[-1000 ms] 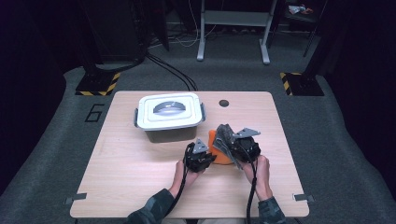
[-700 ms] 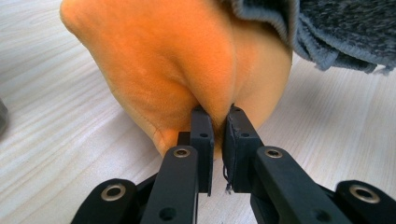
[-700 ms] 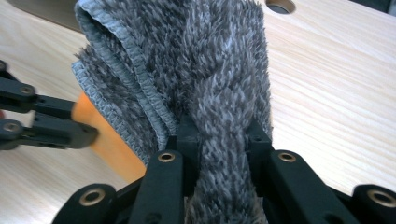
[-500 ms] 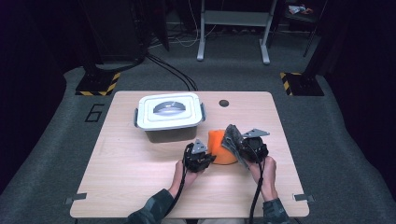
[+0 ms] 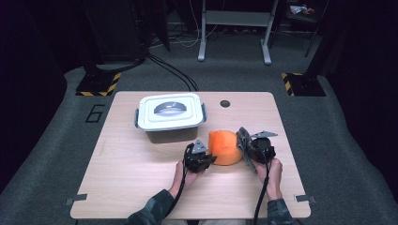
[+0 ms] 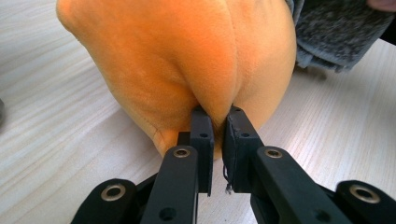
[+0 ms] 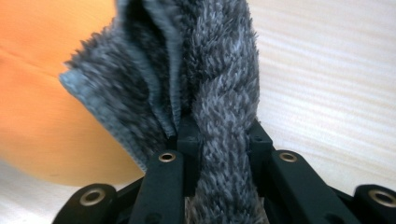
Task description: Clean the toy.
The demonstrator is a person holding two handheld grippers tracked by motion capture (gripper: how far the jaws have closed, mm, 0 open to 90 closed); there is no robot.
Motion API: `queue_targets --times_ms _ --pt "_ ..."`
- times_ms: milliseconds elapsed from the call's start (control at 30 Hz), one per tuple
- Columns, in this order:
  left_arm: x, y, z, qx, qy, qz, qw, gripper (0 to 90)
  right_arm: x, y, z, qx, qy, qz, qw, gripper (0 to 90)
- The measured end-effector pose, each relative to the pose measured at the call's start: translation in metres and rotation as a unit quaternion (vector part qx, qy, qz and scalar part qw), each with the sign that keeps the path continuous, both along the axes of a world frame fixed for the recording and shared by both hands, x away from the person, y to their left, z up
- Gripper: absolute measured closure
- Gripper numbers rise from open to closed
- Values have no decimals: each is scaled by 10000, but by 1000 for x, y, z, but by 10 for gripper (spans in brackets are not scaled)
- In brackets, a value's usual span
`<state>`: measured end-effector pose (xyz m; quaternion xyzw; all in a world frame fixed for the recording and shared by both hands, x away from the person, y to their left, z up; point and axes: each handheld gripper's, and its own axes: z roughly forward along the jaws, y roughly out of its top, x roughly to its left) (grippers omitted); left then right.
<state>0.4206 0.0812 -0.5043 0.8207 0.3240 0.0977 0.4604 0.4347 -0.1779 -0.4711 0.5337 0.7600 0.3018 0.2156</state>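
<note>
An orange plush cloth (image 5: 224, 146) lies bunched on the wooden table (image 5: 131, 173) between my two grippers. My left gripper (image 5: 207, 160) is shut on a pinched fold of the orange cloth (image 6: 187, 60), its pads (image 6: 201, 130) squeezing the fabric. A grey fuzzy cloth (image 5: 243, 143) hangs at the orange cloth's right side. My right gripper (image 5: 248, 149) is shut on the grey cloth (image 7: 219, 107), which runs between its fingers (image 7: 189, 140), with the orange cloth (image 7: 32, 93) just behind on the left.
A grey box with a white latched lid (image 5: 170, 112) stands on the table behind the left gripper. A dark round hole (image 5: 225, 103) sits near the table's far edge. Table legs and cables lie on the floor beyond.
My right gripper has moved right and down with the grey cloth, uncovering more of the orange cloth. The left gripper has stayed put.
</note>
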Motion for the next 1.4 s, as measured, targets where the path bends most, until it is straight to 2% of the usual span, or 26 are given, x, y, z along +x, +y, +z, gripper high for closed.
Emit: queue_targets --times_ms 167,200,267,367,533,600,667,733,900,933,967,1000,1100,1167,1267,1333,1400 --pt "1 2 -2 -22 31 33 10000 831 8 -3 -14 -53 200 -46 9998 741" --pt "1 2 -2 -23 33 52 10000 831 11 -2 -22 -80 309 -70 9995 740" --pt "1 3 -2 -65 77 66 9999 831 12 -2 -26 -81 342 -59 9994 740" --pt "-1 2 -1 -38 11 57 10000 831 11 -5 -29 8 350 -73 9994 740" --pt "-1 3 1 -55 -27 93 9999 831 2 -16 -15 54 270 -213 9994 745" --pt "-1 3 1 -64 -26 83 9999 830 -10 -20 1 81 81 -238 9997 745" --pt "-2 3 1 -76 -33 95 9999 830 -13 -20 7 81 -5 -212 9997 745" --pt "-2 2 1 -78 -53 99 9999 830 -19 -20 19 119 -197 -57 9997 745" --pt "-2 2 2 -63 -86 80 9999 829 -29 -3 42 198 -511 275 9981 742" --pt "-2 2 3 -42 -96 70 9999 829 -31 9 48 134 -561 464 9973 740" --pt "-2 2 3 -52 -94 65 9999 828 -32 17 50 125 -551 528 9970 739" --pt "-2 2 3 -52 -94 65 9999 828 -32 17 50 125 -551 528 9970 739" --pt "-3 2 3 -50 -97 58 9999 829 -33 40 53 -100 -585 840 9947 738" --pt "-3 1 3 -48 -111 50 9999 828 -33 52 53 -117 -542 916 9943 736" --pt "-4 0 3 -23 -134 38 9999 828 -29 67 49 -325 -525 1065 9924 734" --pt "-3 1 3 41 -149 -7 9999 828 -27 73 44 -457 -469 1058 9922 734" --pt "-2 1 2 -14 -111 4 9999 828 -25 74 41 -533 -497 1018 9921 736"
